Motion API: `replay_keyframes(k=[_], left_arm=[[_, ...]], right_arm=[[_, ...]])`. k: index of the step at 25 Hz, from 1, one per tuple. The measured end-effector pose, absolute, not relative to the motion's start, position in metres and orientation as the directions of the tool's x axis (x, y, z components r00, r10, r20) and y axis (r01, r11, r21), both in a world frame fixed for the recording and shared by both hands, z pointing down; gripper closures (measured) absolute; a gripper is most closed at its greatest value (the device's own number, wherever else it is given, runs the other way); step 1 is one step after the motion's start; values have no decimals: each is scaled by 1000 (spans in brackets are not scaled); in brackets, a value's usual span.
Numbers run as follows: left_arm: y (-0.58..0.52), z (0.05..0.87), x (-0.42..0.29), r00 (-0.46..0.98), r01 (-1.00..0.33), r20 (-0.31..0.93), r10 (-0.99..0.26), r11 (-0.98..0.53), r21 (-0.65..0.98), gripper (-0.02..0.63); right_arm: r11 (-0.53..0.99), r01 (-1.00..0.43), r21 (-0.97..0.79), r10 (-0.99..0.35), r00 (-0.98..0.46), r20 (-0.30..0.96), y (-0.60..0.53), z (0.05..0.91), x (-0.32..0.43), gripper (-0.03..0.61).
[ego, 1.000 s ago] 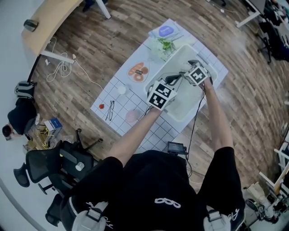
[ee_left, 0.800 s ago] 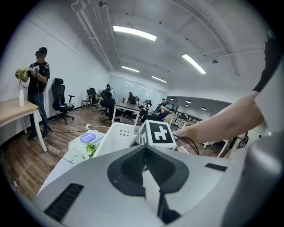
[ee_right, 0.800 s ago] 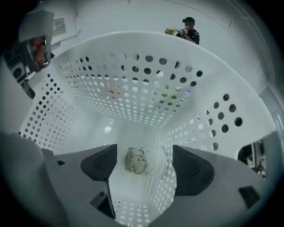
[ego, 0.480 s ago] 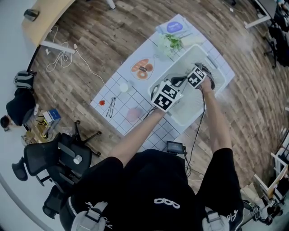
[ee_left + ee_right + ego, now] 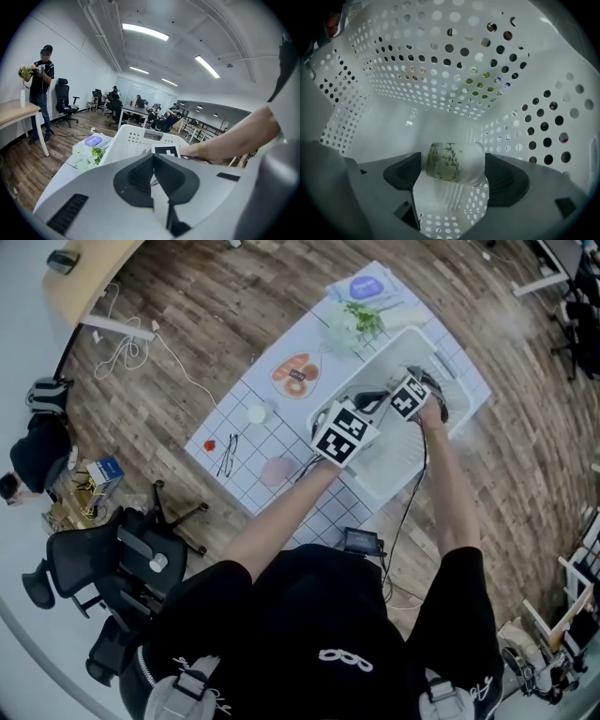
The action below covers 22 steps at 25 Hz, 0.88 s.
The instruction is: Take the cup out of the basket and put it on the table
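Observation:
A white cup (image 5: 452,161) printed with green leaves lies on its side on the floor of the white perforated basket (image 5: 440,70). My right gripper (image 5: 452,174) points steeply down into the basket (image 5: 394,465). Its jaws have just been opening and now stand wide on either side of the cup, not clamped on it. In the head view the right gripper (image 5: 405,381) is over the basket's far part and the cup is hidden. My left gripper (image 5: 370,399) hovers at the basket's left rim. It is shut (image 5: 153,157) and holds nothing.
The basket stands on a table with a grid-patterned cloth (image 5: 244,474). Left of the basket lie a plate of food (image 5: 295,376), a small white disc (image 5: 256,413), a pink disc (image 5: 275,470) and glasses (image 5: 228,456). White flowers (image 5: 356,320) lie beyond it. A person stands far off (image 5: 40,79).
The right gripper has sunk down into the basket and tipped more steeply. The left gripper has stayed by the basket's rim.

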State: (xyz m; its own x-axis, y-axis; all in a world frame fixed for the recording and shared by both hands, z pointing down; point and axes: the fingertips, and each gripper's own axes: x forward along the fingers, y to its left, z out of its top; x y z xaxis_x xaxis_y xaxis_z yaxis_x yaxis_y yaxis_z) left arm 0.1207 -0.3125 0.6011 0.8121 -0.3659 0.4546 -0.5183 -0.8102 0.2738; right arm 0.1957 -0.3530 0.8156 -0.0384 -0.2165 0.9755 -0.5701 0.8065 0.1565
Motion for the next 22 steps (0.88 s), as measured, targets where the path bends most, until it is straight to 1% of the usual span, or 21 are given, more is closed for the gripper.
replay_keyframes(k=[8, 12, 22], left_arm=[[-318, 599, 110, 806, -536, 450, -385, -796, 279, 604], [-316, 595, 108, 805, -538, 447, -389, -796, 276, 604], [-306, 598, 106, 786, -543, 483, -386, -804, 241, 604]], right_arm=[[807, -568, 162, -223, -40, 974, -354, 815, 195, 186], [797, -586, 144, -234, -79, 969, -354, 804, 189, 186], [768, -617, 175, -325, -139, 935, -355, 769, 174, 187]])
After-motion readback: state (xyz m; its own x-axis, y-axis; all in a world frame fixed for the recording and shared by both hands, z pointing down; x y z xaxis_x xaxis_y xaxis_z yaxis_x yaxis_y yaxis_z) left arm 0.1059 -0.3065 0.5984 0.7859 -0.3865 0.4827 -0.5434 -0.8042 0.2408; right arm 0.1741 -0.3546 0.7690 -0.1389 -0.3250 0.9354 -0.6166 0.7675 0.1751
